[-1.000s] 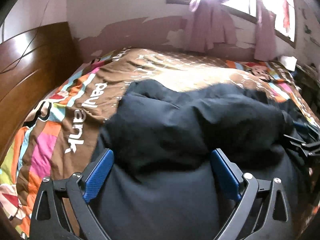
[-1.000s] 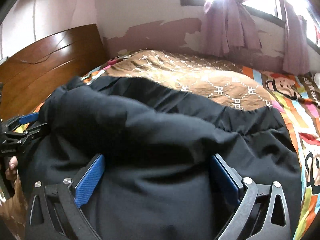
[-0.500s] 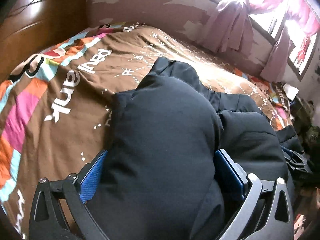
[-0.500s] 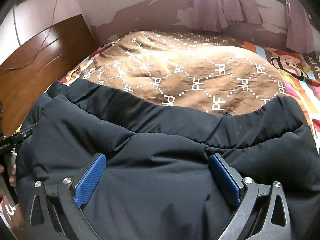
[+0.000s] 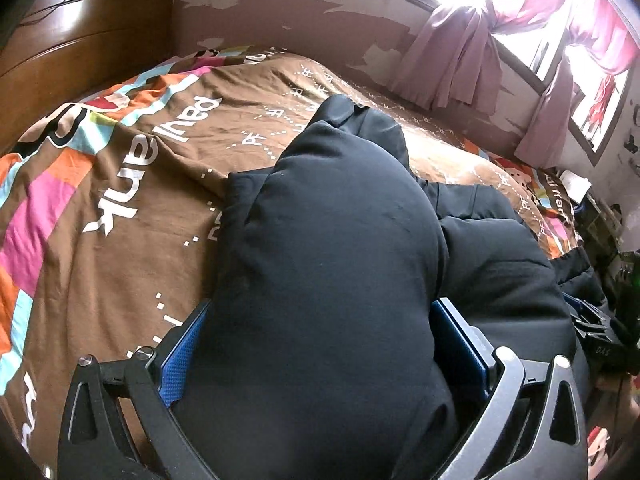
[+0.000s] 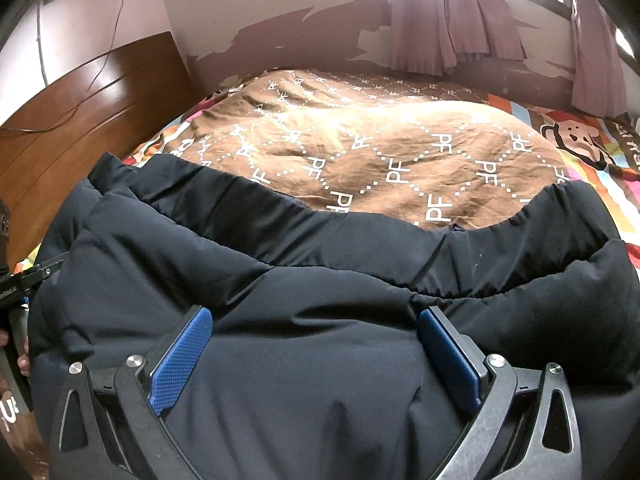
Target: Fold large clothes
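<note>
A large black padded jacket (image 5: 340, 240) lies on the bed. In the left wrist view a thick puffy fold of it bulges up between the blue pads of my left gripper (image 5: 316, 340), whose jaws stand wide with the fabric filling them. In the right wrist view the jacket (image 6: 320, 280) spreads across the near half of the bed, and my right gripper (image 6: 314, 344) has a thick roll of it between its blue pads. The left gripper's body shows at the left edge of the right wrist view (image 6: 24, 280). The right gripper's body shows at the right edge of the left wrist view (image 5: 596, 336).
The bed has a brown and multicoloured patterned quilt (image 5: 140, 184), also in the right wrist view (image 6: 380, 148). A wooden headboard (image 5: 80, 40) stands at the left. A peeling wall and a window with pink curtains (image 5: 460, 56) lie beyond. Clutter (image 5: 600, 216) sits at the far right.
Both grippers have carried the jacket forward and lower over the bed. The left view has tilted down and left, showing more quilt. The jacket's far edge now lies lower on the quilt.
</note>
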Motion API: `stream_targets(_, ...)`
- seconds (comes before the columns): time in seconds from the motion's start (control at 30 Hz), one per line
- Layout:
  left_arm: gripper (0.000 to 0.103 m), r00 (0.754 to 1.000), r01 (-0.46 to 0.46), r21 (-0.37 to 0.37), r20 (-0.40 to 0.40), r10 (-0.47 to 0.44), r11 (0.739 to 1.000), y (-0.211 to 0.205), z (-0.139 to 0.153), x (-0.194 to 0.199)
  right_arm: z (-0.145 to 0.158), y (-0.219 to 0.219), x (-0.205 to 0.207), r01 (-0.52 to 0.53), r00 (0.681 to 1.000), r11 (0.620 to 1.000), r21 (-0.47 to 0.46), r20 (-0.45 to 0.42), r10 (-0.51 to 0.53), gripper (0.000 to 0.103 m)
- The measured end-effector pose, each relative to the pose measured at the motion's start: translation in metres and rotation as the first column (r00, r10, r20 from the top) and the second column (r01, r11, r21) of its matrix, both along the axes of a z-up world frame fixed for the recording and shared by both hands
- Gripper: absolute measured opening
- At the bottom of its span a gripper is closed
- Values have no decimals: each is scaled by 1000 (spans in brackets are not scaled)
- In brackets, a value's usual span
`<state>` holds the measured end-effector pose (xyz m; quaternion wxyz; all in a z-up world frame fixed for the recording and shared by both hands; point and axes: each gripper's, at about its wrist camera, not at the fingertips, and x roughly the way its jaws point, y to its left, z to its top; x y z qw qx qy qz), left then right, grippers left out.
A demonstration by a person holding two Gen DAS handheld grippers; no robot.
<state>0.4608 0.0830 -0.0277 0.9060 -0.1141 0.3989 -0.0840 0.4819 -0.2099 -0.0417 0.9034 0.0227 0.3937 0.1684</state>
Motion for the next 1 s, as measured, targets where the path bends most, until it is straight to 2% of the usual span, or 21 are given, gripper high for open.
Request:
stream_targets(0.6, 102, 1000, -1, -6, 11, 1, 1000, -1, 0, -3, -2, -1, -3, 4, 1000, 1000, 3, 13, -4, 103)
stream_targets(0.83, 102, 996, 14, 18, 93, -16, 1000, 4, 23, -24, 4, -8, -19, 22, 997, 999, 30, 77, -25, 103)
stream_targets(1.0, 102, 995, 25, 9, 99, -25, 1000, 32, 32, -35, 20, -19, -33, 8, 995, 999, 53, 103, -13, 103)
